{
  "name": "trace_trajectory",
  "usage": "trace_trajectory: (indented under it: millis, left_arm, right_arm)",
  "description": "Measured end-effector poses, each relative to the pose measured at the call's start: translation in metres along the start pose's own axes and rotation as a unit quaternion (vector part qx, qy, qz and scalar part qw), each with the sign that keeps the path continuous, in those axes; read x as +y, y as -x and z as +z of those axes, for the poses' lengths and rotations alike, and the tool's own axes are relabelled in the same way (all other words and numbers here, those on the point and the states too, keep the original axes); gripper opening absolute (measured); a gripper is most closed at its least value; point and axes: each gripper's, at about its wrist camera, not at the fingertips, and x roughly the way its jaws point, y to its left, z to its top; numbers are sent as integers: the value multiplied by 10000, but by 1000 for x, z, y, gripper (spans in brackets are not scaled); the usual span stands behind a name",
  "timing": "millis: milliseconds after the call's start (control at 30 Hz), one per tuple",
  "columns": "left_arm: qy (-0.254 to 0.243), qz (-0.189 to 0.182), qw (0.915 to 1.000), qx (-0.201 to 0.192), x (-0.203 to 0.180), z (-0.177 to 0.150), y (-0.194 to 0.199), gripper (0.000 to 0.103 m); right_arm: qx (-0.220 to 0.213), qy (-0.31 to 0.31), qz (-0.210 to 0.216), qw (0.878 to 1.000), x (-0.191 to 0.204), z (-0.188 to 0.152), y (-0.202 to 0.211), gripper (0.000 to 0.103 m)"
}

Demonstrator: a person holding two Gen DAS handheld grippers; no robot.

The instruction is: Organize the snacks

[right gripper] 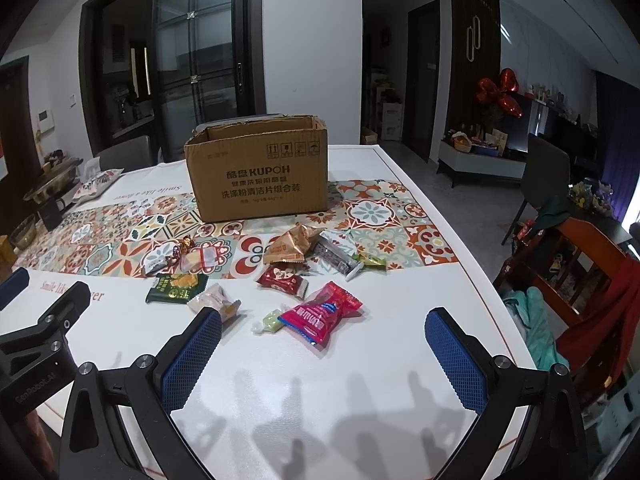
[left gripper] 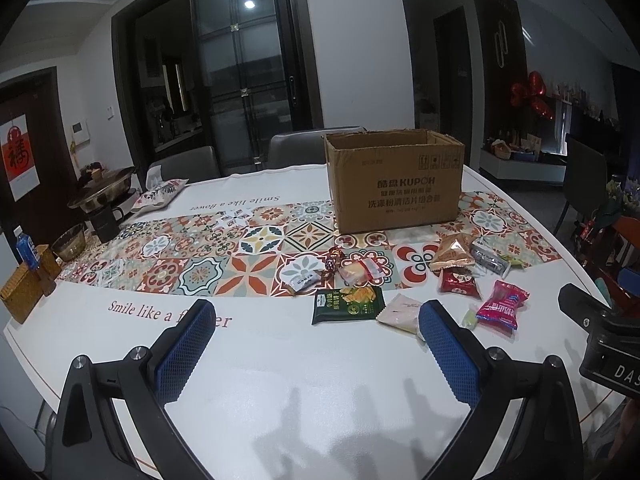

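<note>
An open cardboard box stands on the patterned table runner; it also shows in the right wrist view. Several snack packets lie in front of it: a green cracker pack, a pink bag, a dark red packet, an orange-brown pouch, a pale packet. My left gripper is open and empty, short of the snacks. My right gripper is open and empty, with the pink bag between its fingers' line.
The white table has a tiled runner across it. A wicker box, a glass bowl, a black mug and a metal pot stand at the far left. Chairs stand right of the table.
</note>
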Motion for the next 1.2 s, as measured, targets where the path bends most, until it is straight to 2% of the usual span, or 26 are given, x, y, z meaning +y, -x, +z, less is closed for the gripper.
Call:
trace_trajectory:
  millis: [1200]
  left_arm:
    - [-47,-68,10000,-35,-8,1,-2,103]
  right_arm:
    - [29,1,48,10000,4,-1,-4,103]
